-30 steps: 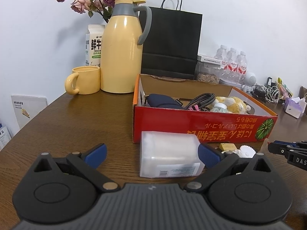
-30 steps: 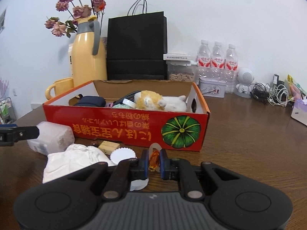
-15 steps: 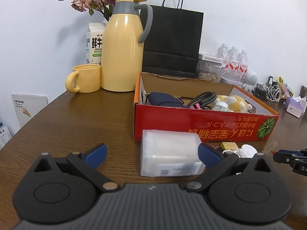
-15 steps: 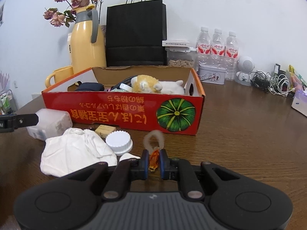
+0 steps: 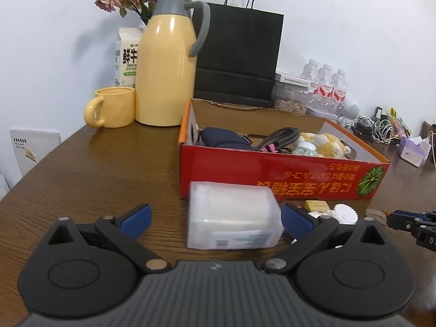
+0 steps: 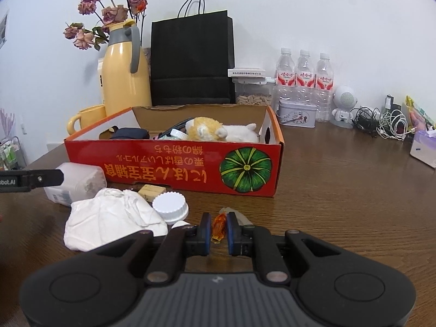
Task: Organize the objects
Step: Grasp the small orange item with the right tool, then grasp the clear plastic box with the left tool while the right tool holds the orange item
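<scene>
Currently our right gripper [image 6: 218, 230] is pinched nearly closed on a small orange candy in a clear crinkly wrapper [image 6: 218, 227], low over the brown wooden table [image 6: 340, 190]. The red cardboard box with a green pumpkin print [image 6: 174, 163] lies at 12 o'clock. Risk: only a thin grip, so we judge the wrapper may slip over the box wall. Our left gripper [image 5: 215, 216] stands wide, straddling a frosted translucent plastic container [image 5: 234, 215] without pressing; closing off-centre could skid it.
</scene>
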Demonstrator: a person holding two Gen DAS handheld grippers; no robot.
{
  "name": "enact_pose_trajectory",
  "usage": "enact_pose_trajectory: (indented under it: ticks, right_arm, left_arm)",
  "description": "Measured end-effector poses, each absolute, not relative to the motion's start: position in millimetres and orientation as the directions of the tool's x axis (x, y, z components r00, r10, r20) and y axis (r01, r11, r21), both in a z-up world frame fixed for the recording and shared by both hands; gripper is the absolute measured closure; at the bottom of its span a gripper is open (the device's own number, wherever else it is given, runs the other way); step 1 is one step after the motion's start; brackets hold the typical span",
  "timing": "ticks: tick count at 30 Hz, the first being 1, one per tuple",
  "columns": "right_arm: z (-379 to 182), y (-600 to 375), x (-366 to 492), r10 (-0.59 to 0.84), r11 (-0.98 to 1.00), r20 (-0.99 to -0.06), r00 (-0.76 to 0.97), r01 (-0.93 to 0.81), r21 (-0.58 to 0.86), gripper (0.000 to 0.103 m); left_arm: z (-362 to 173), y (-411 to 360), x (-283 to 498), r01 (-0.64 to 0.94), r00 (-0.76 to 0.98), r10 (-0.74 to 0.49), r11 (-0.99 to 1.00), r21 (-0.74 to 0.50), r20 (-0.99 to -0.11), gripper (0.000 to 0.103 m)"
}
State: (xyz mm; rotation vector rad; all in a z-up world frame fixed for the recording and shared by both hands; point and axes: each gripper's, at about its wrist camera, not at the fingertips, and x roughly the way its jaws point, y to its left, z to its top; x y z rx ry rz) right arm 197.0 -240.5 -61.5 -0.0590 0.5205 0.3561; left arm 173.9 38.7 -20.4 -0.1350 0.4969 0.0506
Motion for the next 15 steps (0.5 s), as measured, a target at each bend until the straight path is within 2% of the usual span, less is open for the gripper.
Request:
enact_pose_trajectory:
  ticks: [7, 15]
  right_arm:
    - [-60.7, -238.5, 195.8, 0.322, 0.935, -0.489, 0.811, -0.354, 0.028, 0.092]
    - [-59.4, -239.1, 195.9, 0.314, 0.94, -0.471, 0.824, -0.339, 0.032, 0.092]
  left_arm:
    - [-19.1, 20.3, 200.6, -0.1, 0.837, 0.032, 0.99, -0.096, -0.547, 0.0]
    - [-33.7, 15.6, 222.8, -0.177, 0.779, 0.122, 0.984, -0.029, -0.615, 0.0]
